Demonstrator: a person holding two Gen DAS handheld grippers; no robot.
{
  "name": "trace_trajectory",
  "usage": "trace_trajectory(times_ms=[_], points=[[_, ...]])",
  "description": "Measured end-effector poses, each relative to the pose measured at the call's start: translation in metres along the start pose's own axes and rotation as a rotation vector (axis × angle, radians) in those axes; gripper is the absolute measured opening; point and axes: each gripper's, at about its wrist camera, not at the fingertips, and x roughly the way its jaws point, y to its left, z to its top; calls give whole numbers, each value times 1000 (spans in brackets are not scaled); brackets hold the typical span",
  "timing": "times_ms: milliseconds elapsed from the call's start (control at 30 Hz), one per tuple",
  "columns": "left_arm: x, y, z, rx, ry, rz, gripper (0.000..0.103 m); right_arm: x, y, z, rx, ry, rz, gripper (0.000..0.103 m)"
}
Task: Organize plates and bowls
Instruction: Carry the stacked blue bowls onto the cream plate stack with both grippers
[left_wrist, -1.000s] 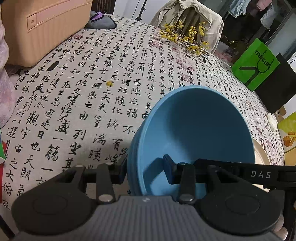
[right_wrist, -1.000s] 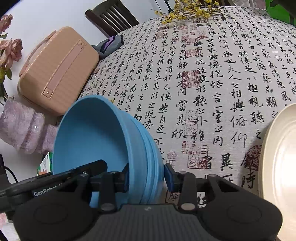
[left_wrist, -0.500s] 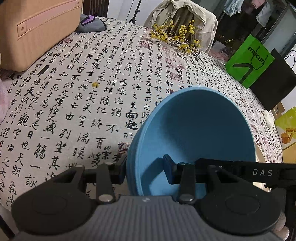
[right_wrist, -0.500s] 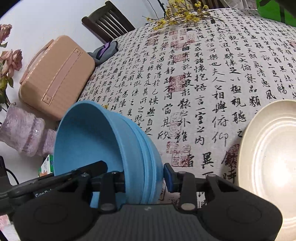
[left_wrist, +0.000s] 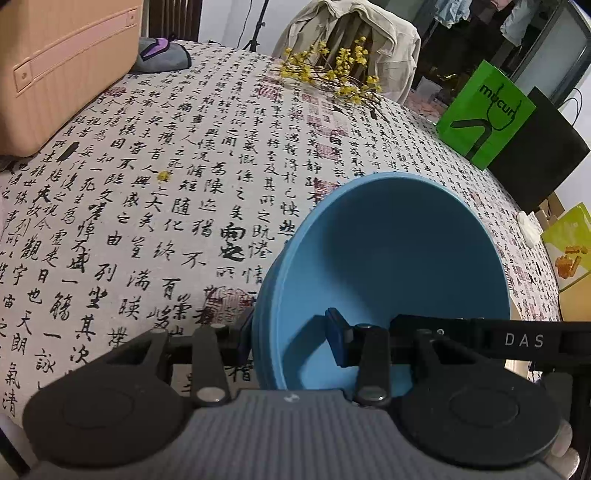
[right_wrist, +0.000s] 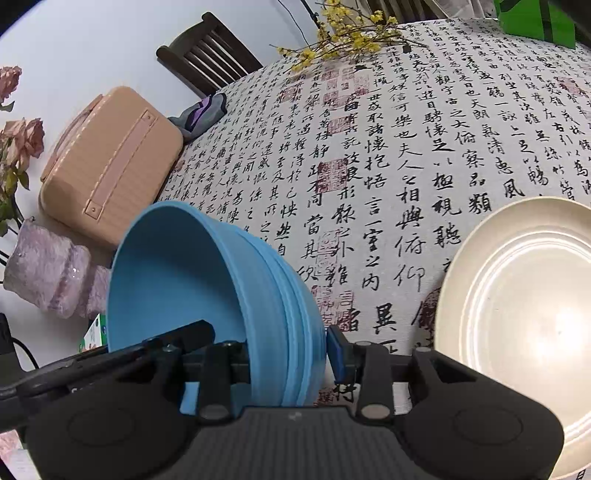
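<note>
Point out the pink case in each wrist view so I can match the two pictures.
Left wrist view: the pink case fills the top left corner, cut off by the picture's edge, on the table's far side.
Right wrist view: the pink case lies at the left middle, whole, above the blue bowls.
Shared landmark: the yellow flower sprig on the tablecloth, near the top in both.

A table (right_wrist: 424, 155) is covered by a calligraphy-printed cloth. A cream plate (right_wrist: 517, 317) is laid near its near edge, a peach case (right_wrist: 110, 162) at its left edge, yellow-flowered twigs (left_wrist: 332, 77) by its far edge.
</note>
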Motion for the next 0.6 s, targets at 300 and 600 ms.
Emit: trace_trajectory(times_ms=[300, 600], points=[[-1, -23, 2, 24, -7, -6, 41, -16, -18, 2, 23, -17, 7, 35], [5, -49, 3, 54, -3, -8, 41, -30, -40, 2, 51, -27, 12, 35]])
